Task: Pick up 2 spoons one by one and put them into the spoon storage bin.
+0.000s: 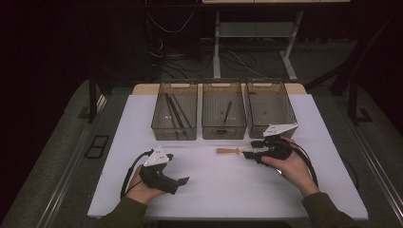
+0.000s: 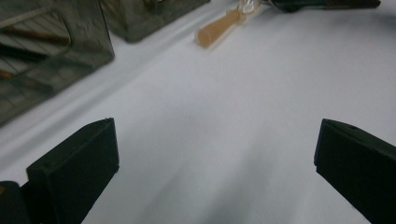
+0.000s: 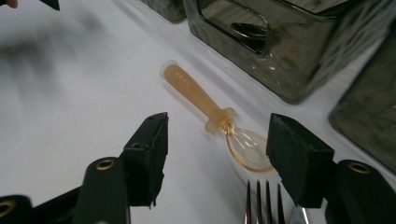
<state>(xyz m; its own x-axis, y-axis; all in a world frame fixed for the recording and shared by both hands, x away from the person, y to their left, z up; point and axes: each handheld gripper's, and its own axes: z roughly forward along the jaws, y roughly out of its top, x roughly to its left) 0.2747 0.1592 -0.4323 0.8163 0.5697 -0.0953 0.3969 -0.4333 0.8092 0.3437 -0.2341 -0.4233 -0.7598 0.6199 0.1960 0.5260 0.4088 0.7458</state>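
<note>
White table (image 1: 214, 185) wide, bare – left gripper (image 1: 177, 182) jaws spread, idle; right gripper (image 3: 217, 154) jaws spread astride spoon (image 3: 212, 112), bins (image 1: 223, 114) near.

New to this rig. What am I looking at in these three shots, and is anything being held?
No robot: a person holds a two-jaw left gripper and right gripper, one per hand. One camera looks down from above; each of the others rides on a gripper, looking along its black jaws. On the white table stand three smoky translucent plastic bins. An orange-handled clear plastic spoon and a metal fork lie between the right gripper's open jaws. Both grippers are open; nothing is held.
</note>
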